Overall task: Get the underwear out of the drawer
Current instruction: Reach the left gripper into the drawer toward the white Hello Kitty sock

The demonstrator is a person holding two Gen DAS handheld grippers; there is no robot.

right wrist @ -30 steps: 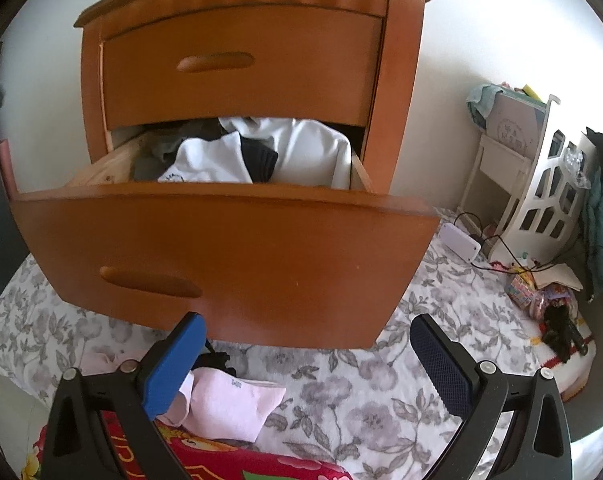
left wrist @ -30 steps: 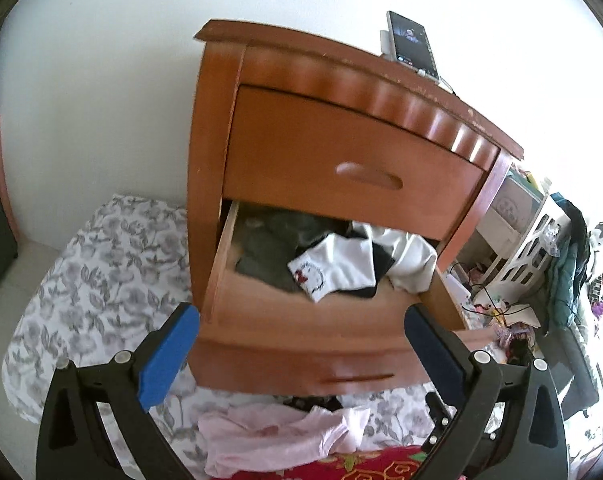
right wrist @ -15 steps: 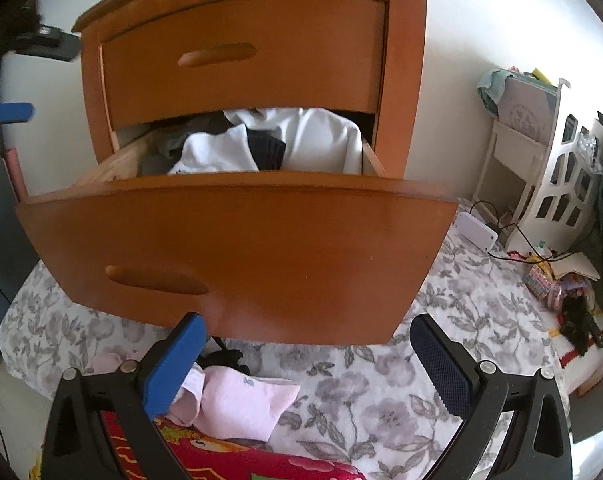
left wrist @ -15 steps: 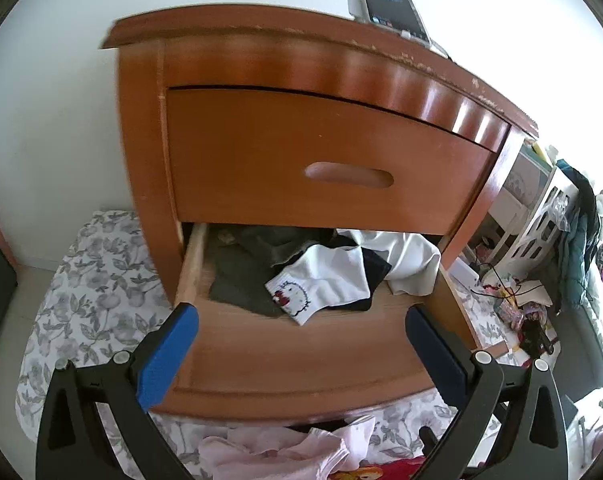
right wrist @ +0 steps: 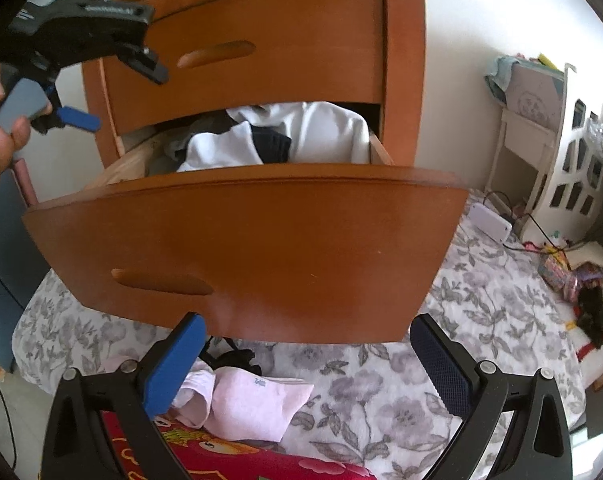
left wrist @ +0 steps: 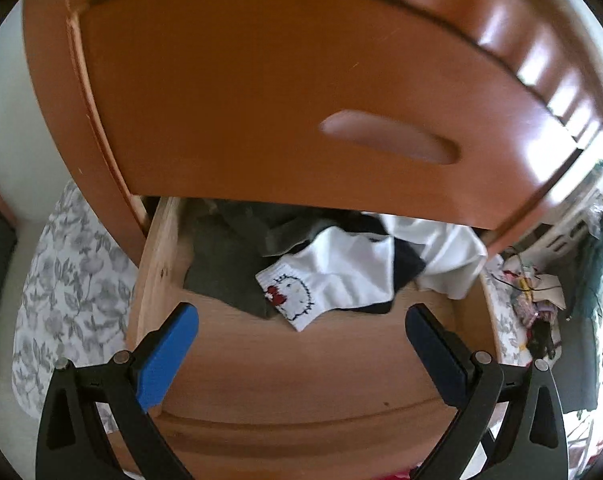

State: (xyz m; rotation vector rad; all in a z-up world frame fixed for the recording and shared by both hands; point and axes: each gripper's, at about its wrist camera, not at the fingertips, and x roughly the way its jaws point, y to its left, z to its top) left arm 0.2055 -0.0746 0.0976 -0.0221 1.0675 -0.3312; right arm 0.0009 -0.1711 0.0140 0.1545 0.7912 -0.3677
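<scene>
We are reaching the spread, empty left gripper (left wrist: 301, 332) over the open drawer (left wrist: 285, 364) toward the white underwear (left wrist: 333, 280); the right gripper (right wrist: 307, 354), also spread and empty, is waiting below its front panel.

A plain white wall (right wrist: 481, 20) rises ahead of the right claw, brightly daylit. Below and beyond its tips spreads grey floral bedding (right wrist: 441, 340). Far right of the claw stands a small white shelf unit (right wrist: 541, 152) with clutter and cables (right wrist: 541, 236) at its foot.
</scene>
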